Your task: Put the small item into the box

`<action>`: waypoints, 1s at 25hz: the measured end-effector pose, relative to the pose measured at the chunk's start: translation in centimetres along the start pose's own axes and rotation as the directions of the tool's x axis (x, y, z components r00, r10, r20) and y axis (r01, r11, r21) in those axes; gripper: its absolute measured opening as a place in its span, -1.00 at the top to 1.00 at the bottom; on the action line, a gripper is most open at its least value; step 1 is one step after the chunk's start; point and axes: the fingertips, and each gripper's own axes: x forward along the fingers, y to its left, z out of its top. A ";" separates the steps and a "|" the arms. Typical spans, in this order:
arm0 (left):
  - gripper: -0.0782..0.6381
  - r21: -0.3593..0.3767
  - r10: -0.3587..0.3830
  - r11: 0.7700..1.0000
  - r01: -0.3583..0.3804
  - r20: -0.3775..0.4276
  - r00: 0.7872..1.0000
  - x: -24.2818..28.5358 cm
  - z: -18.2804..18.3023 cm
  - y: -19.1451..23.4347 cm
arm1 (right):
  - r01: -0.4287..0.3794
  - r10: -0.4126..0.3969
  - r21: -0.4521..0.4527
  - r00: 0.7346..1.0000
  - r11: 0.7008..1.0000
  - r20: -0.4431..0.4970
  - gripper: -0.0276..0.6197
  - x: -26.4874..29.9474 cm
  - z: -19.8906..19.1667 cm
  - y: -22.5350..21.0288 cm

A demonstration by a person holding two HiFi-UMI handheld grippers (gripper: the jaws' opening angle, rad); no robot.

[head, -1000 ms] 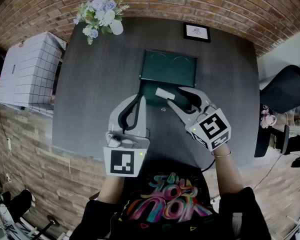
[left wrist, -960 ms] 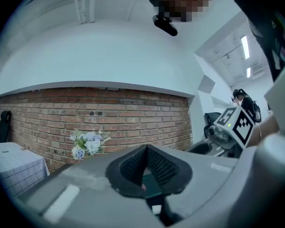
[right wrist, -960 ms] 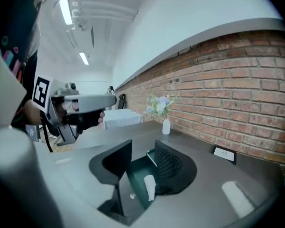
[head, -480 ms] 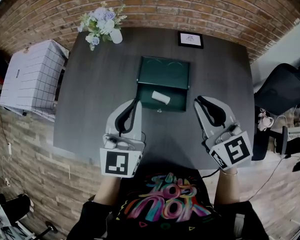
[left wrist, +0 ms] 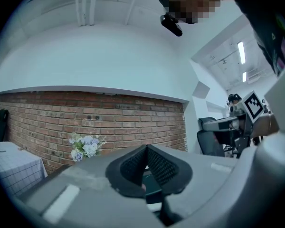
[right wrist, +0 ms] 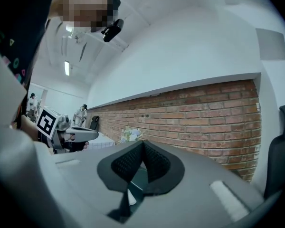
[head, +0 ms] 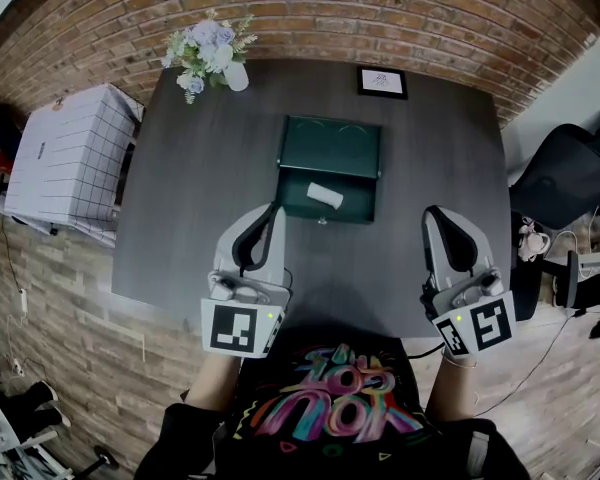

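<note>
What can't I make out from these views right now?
- Framed picture: print too small, head view.
- White item in the green box: its kind too small, head view.
- Box in both gripper views: mostly hidden behind shut left gripper and right gripper.

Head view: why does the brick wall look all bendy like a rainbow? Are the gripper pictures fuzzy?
Head view: the wide-angle lens bends the brick wall and the table's edges. Left gripper view: the left gripper looks soft, the flowers sharper. Right gripper view: round dark border, the right gripper soft too.
</note>
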 end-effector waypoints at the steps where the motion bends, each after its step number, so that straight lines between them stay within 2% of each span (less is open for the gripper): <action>1: 0.78 -0.008 0.000 1.000 0.000 -0.002 1.000 -0.1 -0.2 0.1 | 0.008 -0.008 0.003 1.000 1.000 0.000 0.91 -0.2 0.0 0.0; 15: 0.78 -0.013 -0.028 1.000 0.027 -0.006 1.000 -1.1 -0.7 1.1 | 0.010 -0.009 0.023 1.000 1.000 -0.020 0.91 -0.2 -0.7 0.8; 19: 0.78 -0.006 -0.025 1.000 0.025 0.033 0.999 -1.0 -0.3 1.2 | 0.005 -0.004 0.023 1.000 1.000 -0.025 0.91 0.0 -0.8 0.7; 22: 0.78 -0.017 -0.025 1.000 0.025 -0.007 1.000 -1.1 -0.9 1.3 | -0.004 0.005 0.026 0.999 1.000 -0.033 0.91 0.2 -1.0 0.7; 25: 0.78 -0.014 -0.032 0.999 0.032 -0.002 0.999 -1.0 -1.0 1.3 | -0.013 0.014 0.027 0.999 1.000 -0.042 0.91 0.2 -1.3 0.7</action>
